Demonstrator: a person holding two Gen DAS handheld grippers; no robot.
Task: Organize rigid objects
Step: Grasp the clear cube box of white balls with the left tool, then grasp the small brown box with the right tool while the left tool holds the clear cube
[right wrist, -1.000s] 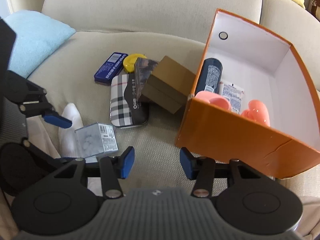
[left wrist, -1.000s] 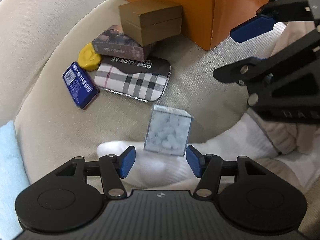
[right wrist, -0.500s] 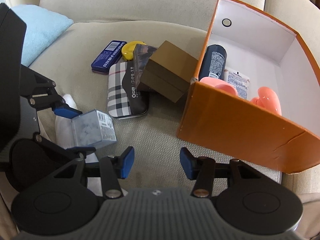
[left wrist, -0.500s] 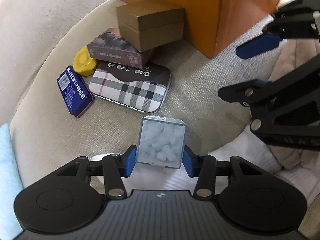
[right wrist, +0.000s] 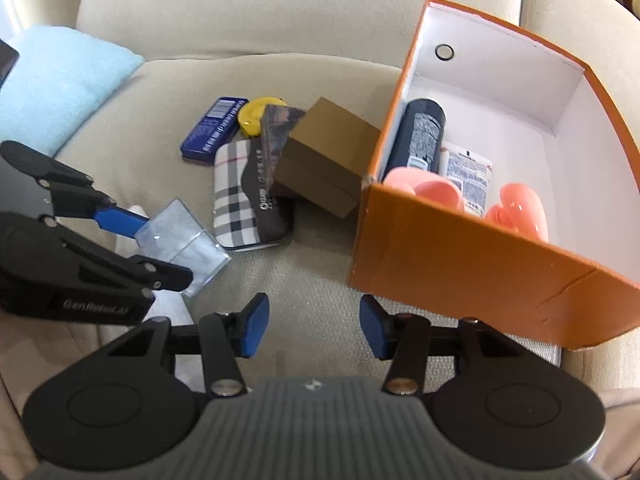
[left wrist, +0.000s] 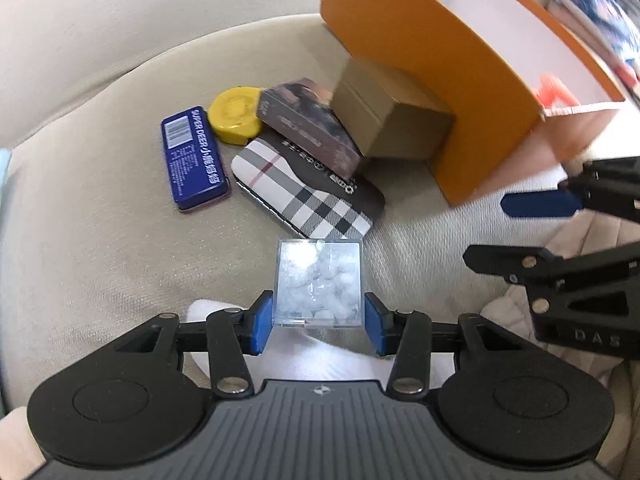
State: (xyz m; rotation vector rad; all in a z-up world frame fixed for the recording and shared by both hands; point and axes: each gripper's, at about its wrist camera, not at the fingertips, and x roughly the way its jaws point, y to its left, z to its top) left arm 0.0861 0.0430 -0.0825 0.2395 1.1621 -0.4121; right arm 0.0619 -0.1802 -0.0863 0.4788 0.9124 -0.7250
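- Left wrist view: left claw [left wrist: 318, 322] gripping the clear plastic cube [left wrist: 319, 284] by two opposite flat sides, blue pads [left wrist: 262, 322] pressing on both, jaws having just been closing onto it.
- Carrying the cube just above the beige sofa cushion [left wrist: 100, 248], near the plaid tin [left wrist: 308, 196] and well short of the orange box [right wrist: 472, 256].
- Showing small white pellets inside, apparently loose; likely making for a light load with a slightly shifting weight.
- Judging the walls stiff, smooth and glossy, so slippery between the pads; cracking possible under a hard squeeze, sliding possible under a weak one.
- Holding low on the cube, near its camera-side end, leaving most of it jutting forward; gripping nearer the middle of the side faces likely giving steadier control while tilting.
- Right wrist view: right claw [right wrist: 312, 330] hovering half open with nothing between its jaws, over bare cushion in front of the orange box.
- Seeing the cube from the side there, tilted between the left claw's fingers.
- Waiting loose on the cushion: blue tin [left wrist: 194, 158], yellow disc [left wrist: 236, 114], dark printed box [left wrist: 308, 128], brown cardboard box [left wrist: 392, 120] leaning against the orange wall.
- Already lying inside the orange box: dark bottle [right wrist: 420, 132], white sachet [right wrist: 468, 176], pink pieces [right wrist: 520, 208].
- Suggesting a drop into the free white floor at the far end, lowering gently rather than tossing.
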